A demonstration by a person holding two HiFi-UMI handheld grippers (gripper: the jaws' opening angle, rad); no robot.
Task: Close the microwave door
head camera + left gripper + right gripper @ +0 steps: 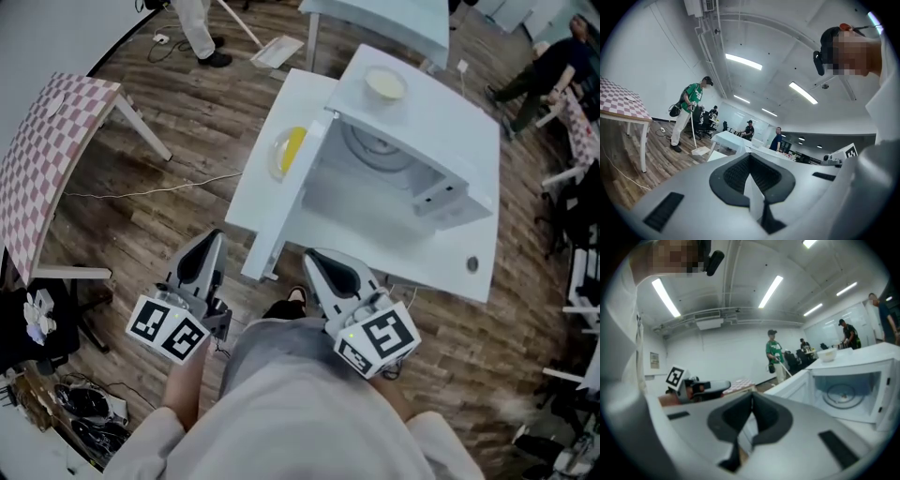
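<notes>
Left hand-held gripper [212, 242]: jaws pressed together, empty. Right hand-held gripper [315, 256]: likewise. Microwave door [286, 211]: open, running from the microwave [441, 141] on the tabletop [258, 187] toward us, free edge between both grippers. We judge the left better placed, on its outer side. Only the right gripper view shows the cavity.

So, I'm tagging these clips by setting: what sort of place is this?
Probably an open-plan lab or test workspace, not a home kitchen: the microwave stands open on a white table, loose cables trail over the wood floor, and strip lights run above people at other tables.
</notes>
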